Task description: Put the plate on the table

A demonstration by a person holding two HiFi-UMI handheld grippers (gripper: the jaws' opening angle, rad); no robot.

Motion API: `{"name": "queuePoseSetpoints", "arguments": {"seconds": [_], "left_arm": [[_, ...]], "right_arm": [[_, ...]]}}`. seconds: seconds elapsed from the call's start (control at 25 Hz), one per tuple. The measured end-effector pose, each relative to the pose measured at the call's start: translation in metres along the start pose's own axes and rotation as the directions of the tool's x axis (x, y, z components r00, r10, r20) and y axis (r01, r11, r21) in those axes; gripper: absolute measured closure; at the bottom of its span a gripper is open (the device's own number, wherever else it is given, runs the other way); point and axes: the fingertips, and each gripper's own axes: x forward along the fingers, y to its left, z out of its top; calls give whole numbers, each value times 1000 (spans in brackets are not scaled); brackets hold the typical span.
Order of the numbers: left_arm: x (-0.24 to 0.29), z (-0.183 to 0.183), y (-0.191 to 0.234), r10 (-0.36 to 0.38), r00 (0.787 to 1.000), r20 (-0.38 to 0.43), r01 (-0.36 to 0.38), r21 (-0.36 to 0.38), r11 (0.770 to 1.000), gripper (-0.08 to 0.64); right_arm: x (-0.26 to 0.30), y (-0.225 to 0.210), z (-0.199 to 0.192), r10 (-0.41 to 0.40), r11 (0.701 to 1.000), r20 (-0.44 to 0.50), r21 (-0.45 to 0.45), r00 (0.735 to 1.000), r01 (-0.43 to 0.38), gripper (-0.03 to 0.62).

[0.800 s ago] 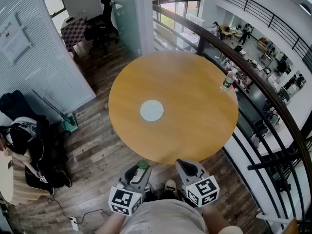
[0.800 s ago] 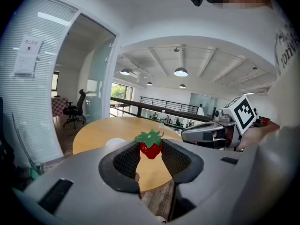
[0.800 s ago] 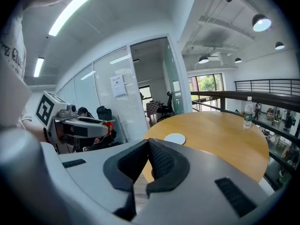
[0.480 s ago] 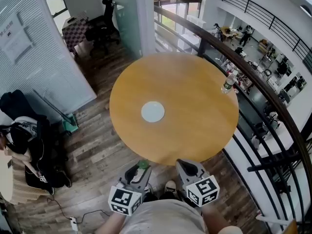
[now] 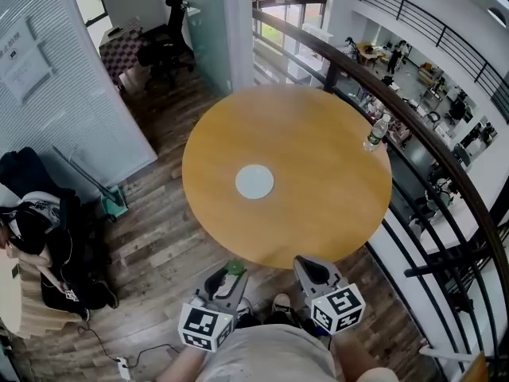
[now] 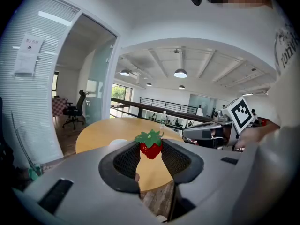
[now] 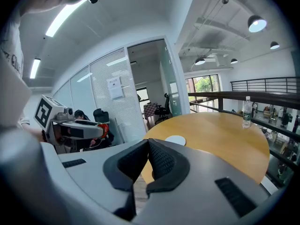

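- Small round white plate [image 5: 254,181]: flat near the middle of the round wooden surface [image 5: 318,126], nothing touching it.
- Off the near edge, left gripper [image 5: 226,274] clamps a red strawberry [image 6: 151,146] with a green leaf cap between its pads.
- Beside it, right gripper [image 5: 307,264]: jaws closed together, empty.
- Clear plastic water bottle [image 5: 375,132]: upright at the surface's right rim.

I see a smooth, satin wood counter [image 5: 318,189], a matt white plate [image 5: 254,181] at centre, grainy dark plank floor [image 5: 159,237] at left, and a glossy strawberry [image 6: 151,149].
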Motion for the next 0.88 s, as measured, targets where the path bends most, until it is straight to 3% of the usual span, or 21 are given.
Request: {"name": "queuePoseSetpoints", "arguments": {"seconds": [0.4,0.88], "left_arm": [[-18,-2,36,-64,998,5,64,5,998,405],[26,9,71,-63,998,-7,63,-20,998,405]], "right_arm": [[13,15,5,-109,994,12,15,994,109,571],[59,-17,15,-102,994,3,32,995,101,571]]}}
